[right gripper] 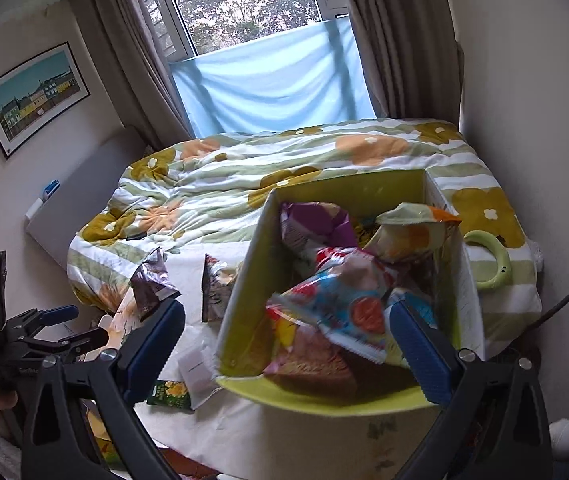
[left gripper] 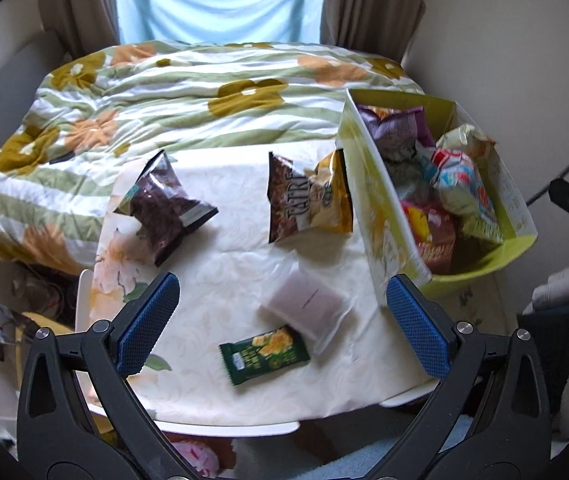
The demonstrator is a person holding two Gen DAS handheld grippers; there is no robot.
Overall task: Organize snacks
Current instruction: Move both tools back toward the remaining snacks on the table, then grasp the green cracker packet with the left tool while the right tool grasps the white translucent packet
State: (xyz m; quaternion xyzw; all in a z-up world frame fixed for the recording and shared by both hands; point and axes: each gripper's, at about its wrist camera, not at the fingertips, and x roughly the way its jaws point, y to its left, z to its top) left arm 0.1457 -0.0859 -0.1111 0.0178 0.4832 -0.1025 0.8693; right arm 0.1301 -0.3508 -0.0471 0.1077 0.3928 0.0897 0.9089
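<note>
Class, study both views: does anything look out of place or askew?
Yes. Four snack packets lie scattered at odd angles on the table, outside the green box. The box's own contents are heaped untidily.

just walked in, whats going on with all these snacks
A person with a gripper in each hand is sorting snacks into a green box. Several bags are already inside. Four packets are still on the table: a dark bag, a brown bag, a clear pouch and a green packet. The left gripper and right gripper are open and empty.
</note>
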